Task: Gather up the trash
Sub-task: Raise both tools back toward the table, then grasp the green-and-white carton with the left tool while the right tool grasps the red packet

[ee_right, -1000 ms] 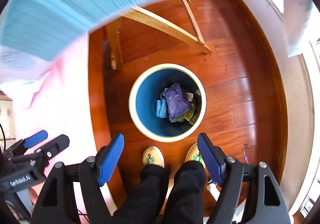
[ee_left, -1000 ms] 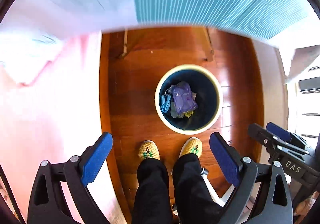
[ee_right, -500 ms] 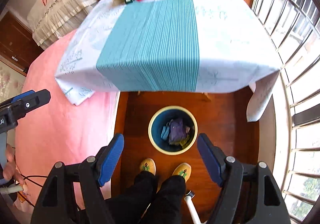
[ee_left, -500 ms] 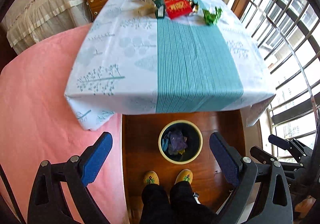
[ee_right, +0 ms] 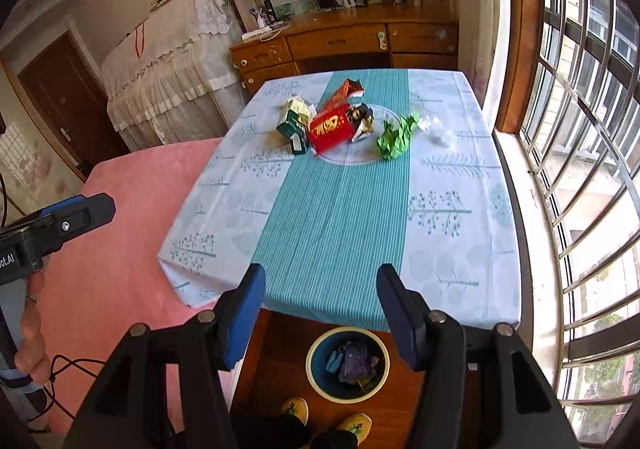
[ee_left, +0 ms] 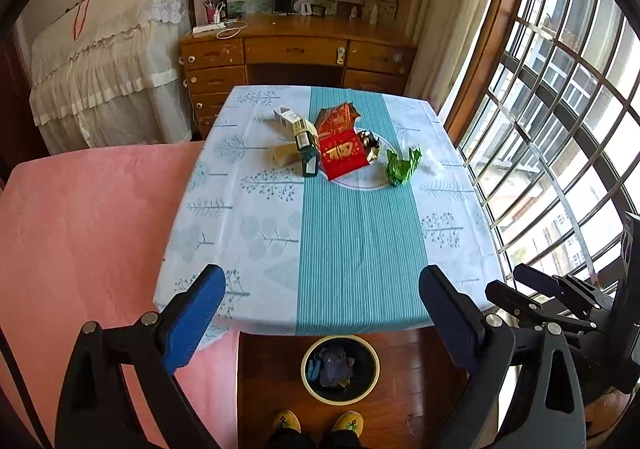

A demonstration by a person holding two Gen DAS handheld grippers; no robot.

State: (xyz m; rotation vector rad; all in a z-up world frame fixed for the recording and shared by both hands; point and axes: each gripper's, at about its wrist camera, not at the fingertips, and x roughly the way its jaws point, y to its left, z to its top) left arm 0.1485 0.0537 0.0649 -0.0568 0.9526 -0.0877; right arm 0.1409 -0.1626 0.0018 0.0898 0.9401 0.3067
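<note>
A pile of trash lies at the far end of the table [ee_left: 340, 241]: a red packet [ee_left: 344, 153] [ee_right: 330, 127], a green-and-white carton [ee_left: 306, 139] [ee_right: 294, 121], a crumpled green wrapper [ee_left: 402, 167] [ee_right: 396, 137], a dark foil wrapper [ee_left: 370, 143] and clear plastic [ee_right: 434, 131]. A round bin [ee_left: 340, 369] [ee_right: 347, 363] with trash in it stands on the floor below the table's near edge. My left gripper [ee_left: 320, 317] and right gripper [ee_right: 322, 317] are both open and empty, held above the near edge, far from the pile.
A pink bed [ee_left: 80, 229] lies left of the table. A barred window [ee_left: 560, 129] runs along the right. A wooden desk [ee_left: 296, 53] stands behind the table. My feet [ee_left: 320, 423] are by the bin.
Both grippers have tilted up and risen from looking straight down at the bin to facing across the table. The trash pile has come into view. Both stay open.
</note>
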